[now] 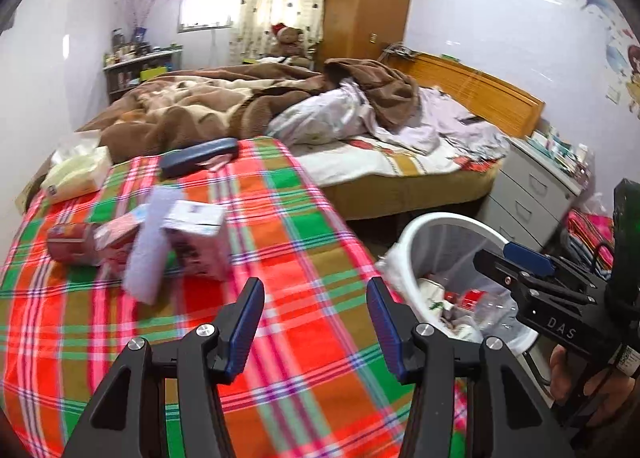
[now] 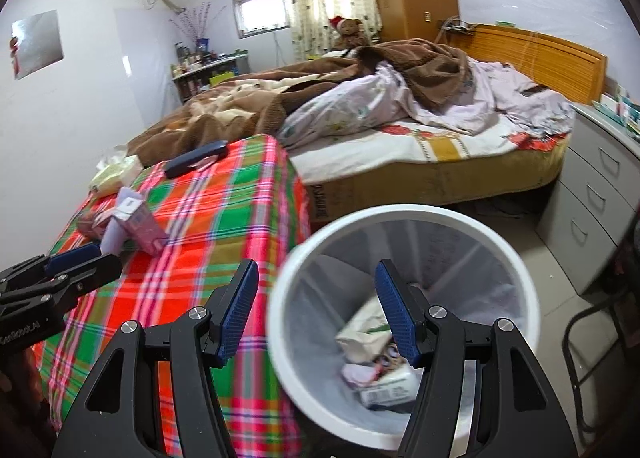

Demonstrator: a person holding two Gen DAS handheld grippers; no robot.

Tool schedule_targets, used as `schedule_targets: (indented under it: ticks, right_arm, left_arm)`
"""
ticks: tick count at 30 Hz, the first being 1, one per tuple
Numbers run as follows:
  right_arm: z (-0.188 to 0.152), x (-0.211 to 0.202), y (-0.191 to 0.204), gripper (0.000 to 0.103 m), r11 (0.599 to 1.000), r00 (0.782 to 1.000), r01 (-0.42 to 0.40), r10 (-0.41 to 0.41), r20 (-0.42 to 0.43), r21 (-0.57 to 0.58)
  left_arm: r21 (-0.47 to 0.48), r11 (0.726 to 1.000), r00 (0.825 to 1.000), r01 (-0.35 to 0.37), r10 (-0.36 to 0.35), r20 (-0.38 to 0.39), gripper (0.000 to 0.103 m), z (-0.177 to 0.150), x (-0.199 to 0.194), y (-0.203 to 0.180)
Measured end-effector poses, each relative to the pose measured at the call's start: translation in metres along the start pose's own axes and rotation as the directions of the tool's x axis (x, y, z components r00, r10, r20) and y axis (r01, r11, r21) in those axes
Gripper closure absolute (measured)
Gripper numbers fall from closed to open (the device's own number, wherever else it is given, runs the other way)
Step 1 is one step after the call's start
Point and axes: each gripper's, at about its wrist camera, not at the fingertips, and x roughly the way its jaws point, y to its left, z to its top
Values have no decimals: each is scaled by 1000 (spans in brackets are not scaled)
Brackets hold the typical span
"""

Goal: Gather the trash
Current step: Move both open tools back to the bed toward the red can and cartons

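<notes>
A cluster of trash lies on the plaid-covered table (image 1: 304, 242): a pink-and-white carton (image 1: 196, 242), a lavender strip (image 1: 148, 250) and a red can (image 1: 68, 242) on its side. My left gripper (image 1: 316, 310) hovers over the cloth, near of the cluster, open and empty. Beside the table stands a white bin (image 2: 400, 214) lined with a bag, with cartons and wrappers (image 2: 380, 370) at its bottom. My right gripper (image 2: 316, 298) is open and empty over the bin's near-left rim. The right wrist view also shows the carton (image 2: 144, 230) and the left gripper (image 2: 72, 262).
A tissue box (image 1: 76, 174) and a dark blue case (image 1: 198, 156) lie at the table's far end. Behind is an unmade bed (image 1: 360, 118) with a brown blanket. A grey drawer unit (image 2: 592, 194) and a black chair frame (image 2: 592, 338) stand right of the bin.
</notes>
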Motion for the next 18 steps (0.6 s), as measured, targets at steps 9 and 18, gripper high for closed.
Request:
schedule_targets:
  ticks: [9,18]
  right_arm:
    - [4,16,41,41,995,997,-73,72,-15,-65]
    - [13,31,84,41,979,989,-145,143,-27,-140]
  left_arm:
    - [-87,991,995,-102,103,10,47,0,-14,68]
    - [-178,971,986,-162,166,6,43,2,-18,132]
